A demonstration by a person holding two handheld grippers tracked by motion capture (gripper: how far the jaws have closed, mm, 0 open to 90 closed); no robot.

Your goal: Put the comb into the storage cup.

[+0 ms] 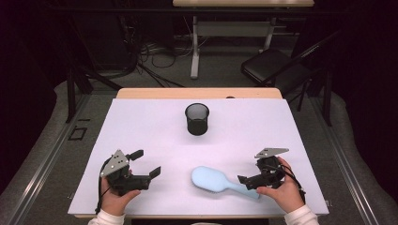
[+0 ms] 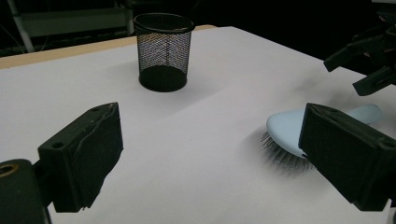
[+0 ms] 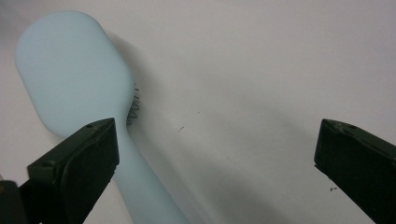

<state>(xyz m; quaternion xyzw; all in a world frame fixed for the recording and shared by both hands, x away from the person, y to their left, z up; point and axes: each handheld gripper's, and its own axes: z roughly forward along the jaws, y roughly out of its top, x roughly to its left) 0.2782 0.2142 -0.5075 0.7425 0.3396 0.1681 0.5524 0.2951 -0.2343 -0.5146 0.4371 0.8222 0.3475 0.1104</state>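
While the high view set the pale blue hairbrush (image 1: 217, 180) bristles-down on the white table (image 1: 155, 126), its handle reaching under the right gripper (image 1: 242, 180), the left gripper view alone caught its dark bristles. Both the right gripper and the left gripper (image 1: 145, 162) stood with fingers apart, empty. A black mesh cup (image 1: 197, 119) stood well beyond both.
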